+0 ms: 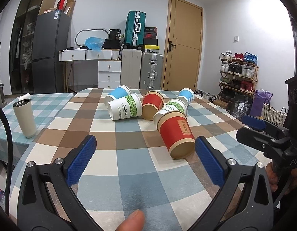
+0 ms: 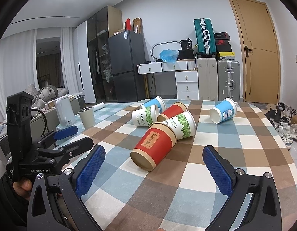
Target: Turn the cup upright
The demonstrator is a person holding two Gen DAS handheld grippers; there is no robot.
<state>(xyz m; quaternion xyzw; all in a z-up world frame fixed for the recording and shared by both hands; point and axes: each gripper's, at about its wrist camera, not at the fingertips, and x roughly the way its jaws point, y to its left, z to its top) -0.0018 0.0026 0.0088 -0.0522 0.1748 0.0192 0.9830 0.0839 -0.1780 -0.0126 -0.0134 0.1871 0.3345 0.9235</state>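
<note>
Several paper cups lie on their sides on the checked tablecloth (image 1: 133, 165). The nearest is a red cup (image 1: 176, 134) with its base toward me, also in the right wrist view (image 2: 153, 147). Behind it lie two white-and-green cups (image 1: 125, 106) (image 2: 182, 125), another red cup (image 1: 152, 105) and two blue cups (image 1: 118, 94) (image 2: 223, 110). My left gripper (image 1: 146, 159) is open and empty, its right pad beside the near red cup's base. My right gripper (image 2: 153, 171) is open and empty, just short of that cup.
A beige tumbler (image 1: 25, 118) stands upright at the table's left, with a white kettle (image 2: 64, 113) beyond it. The table's right edge (image 2: 290, 154) drops to shoes on the floor. Suitcases, drawers and a fridge stand by the far wall.
</note>
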